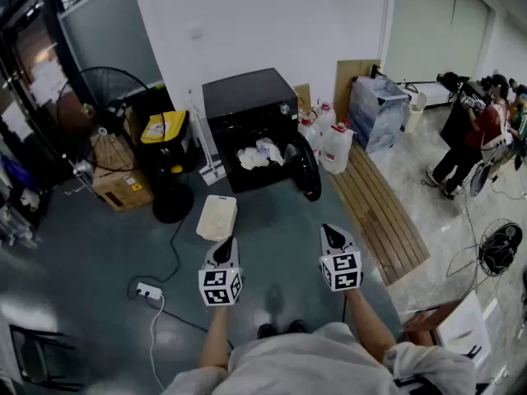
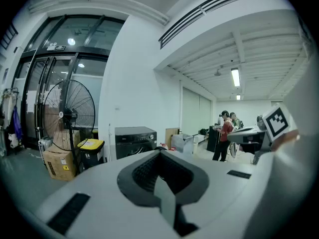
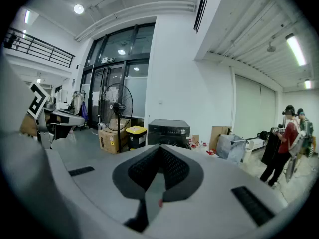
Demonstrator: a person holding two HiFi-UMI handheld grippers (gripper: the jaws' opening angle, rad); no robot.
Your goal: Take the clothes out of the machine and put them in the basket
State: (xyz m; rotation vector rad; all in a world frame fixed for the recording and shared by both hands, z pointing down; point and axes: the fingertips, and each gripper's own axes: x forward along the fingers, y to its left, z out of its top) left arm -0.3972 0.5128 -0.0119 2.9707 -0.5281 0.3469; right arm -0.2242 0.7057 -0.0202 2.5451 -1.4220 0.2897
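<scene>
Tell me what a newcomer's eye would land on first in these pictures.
The black washing machine stands against the white wall, its door swung open on a heap of white clothes inside. On the grey floor just before it sits a pale basket. Nearer, the left claw and right claw hang shut and empty.

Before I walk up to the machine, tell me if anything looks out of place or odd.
A power strip and its cable lie loose on the floor, left of your path. The door of the machine hangs open with white clothes bunched inside, as the task expects. Nothing spilled or damaged.
</scene>
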